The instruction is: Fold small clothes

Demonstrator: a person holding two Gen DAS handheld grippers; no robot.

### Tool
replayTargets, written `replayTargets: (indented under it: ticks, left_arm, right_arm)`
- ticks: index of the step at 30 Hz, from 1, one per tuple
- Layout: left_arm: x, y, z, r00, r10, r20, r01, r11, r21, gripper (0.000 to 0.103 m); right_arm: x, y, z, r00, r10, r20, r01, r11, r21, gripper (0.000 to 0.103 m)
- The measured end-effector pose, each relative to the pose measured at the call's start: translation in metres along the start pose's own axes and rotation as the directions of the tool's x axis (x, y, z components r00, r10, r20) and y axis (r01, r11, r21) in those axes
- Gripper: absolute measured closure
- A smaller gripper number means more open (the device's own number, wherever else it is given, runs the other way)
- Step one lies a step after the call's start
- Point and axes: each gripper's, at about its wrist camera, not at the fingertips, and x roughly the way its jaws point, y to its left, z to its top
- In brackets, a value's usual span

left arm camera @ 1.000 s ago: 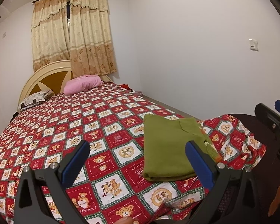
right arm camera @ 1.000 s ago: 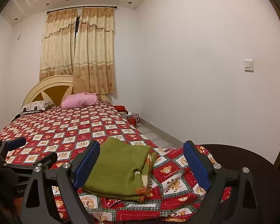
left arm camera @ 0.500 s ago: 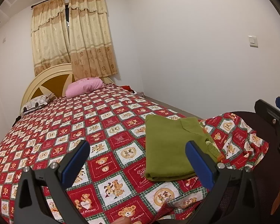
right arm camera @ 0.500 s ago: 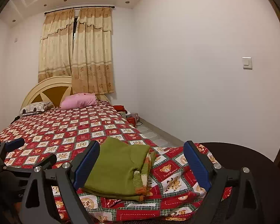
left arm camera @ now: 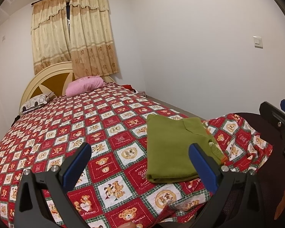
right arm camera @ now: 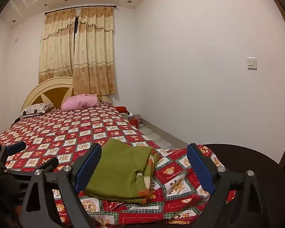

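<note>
A small olive-green garment (left arm camera: pixel 174 150) lies folded into a neat rectangle on the red teddy-bear bedspread (left arm camera: pixel 85 125) near the bed's foot corner. It also shows in the right wrist view (right arm camera: pixel 121 169), with an orange and striped edge at its right side. My left gripper (left arm camera: pixel 140 163) is open and empty, held above the bedspread, its right finger over the garment's near corner. My right gripper (right arm camera: pixel 144 167) is open and empty, raised in front of the garment. The left gripper also shows at the left edge of the right wrist view (right arm camera: pixel 15 152).
A pink pillow (left arm camera: pixel 85 84) and a patterned pillow (left arm camera: pixel 36 102) lie by the cream headboard (left arm camera: pixel 45 77). A white wall (left arm camera: pixel 199 57) runs along the right. Red boxes (right arm camera: pixel 134 120) stand on the floor beside the bed. A dark round surface (right arm camera: pixel 252 163) sits at the near right.
Both grippers have stayed open and risen slightly, pulling back a little from the folded garment. The garment has not moved.
</note>
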Motion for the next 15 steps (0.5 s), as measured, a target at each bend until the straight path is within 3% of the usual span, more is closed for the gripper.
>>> replayTargets:
  ticks: [15]
  left_arm:
    - [0.0017, 0.0026, -0.0019, 1.0, -0.004, -0.017, 0.004, 1.0, -0.003, 0.0]
  right_arm:
    - [-0.0014, 0.0015, -0.0003, 1.0, -0.003, -0.001, 0.003, 1.0, -0.002, 0.011]
